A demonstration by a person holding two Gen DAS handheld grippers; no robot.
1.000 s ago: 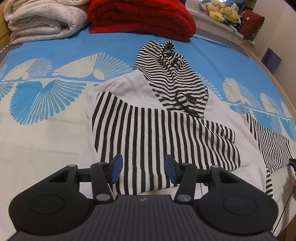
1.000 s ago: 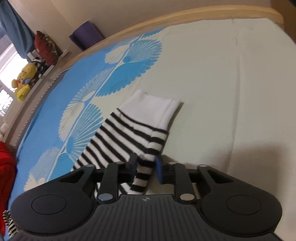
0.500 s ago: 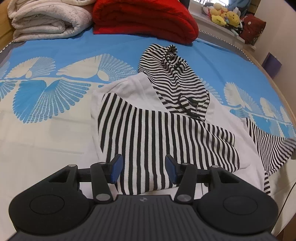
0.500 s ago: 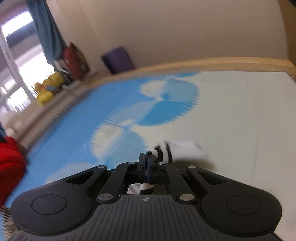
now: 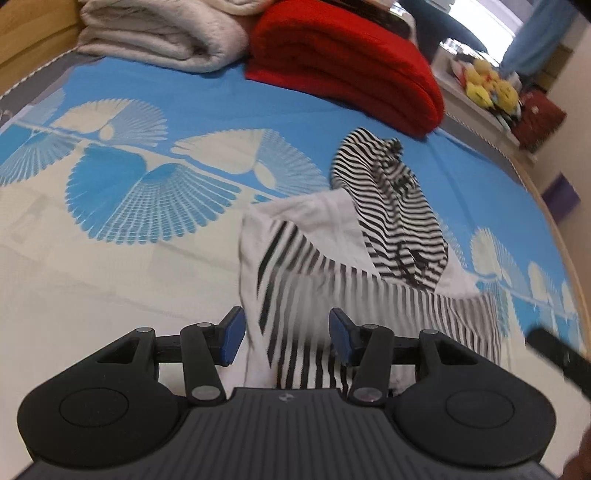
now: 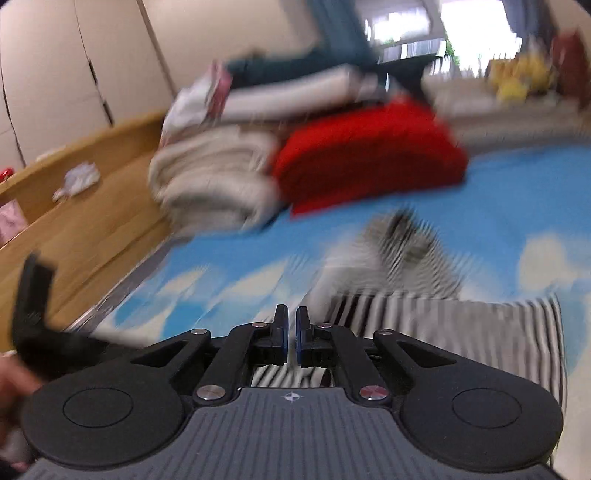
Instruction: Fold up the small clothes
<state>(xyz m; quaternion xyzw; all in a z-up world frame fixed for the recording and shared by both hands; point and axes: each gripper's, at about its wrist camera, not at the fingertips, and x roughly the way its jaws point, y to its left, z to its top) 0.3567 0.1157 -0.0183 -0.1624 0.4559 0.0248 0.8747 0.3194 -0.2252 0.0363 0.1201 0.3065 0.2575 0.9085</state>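
A small black-and-white striped hoodie (image 5: 354, 266) lies on the bed, hood (image 5: 388, 192) toward the far side, one striped sleeve folded across its white body. My left gripper (image 5: 286, 334) is open and empty just above the hoodie's near edge. In the blurred right wrist view the hoodie (image 6: 424, 306) lies ahead and a striped sleeve (image 6: 524, 332) hangs at the right. My right gripper (image 6: 291, 332) has its jaws almost together with a thin gap; no cloth shows between the pads, and striped cloth lies under it.
A folded red blanket (image 5: 351, 62) and a folded cream blanket (image 5: 162, 33) sit at the far side of the blue-and-white bedsheet (image 5: 110, 177). Plush toys (image 5: 491, 85) stand on a ledge at far right. The wooden bed frame (image 6: 74, 221) runs along the left.
My right gripper closed on the striped sleeve and swung it leftward over the hoodie; its jaws now show a thin gap. My left gripper stayed open and shifted slightly left.
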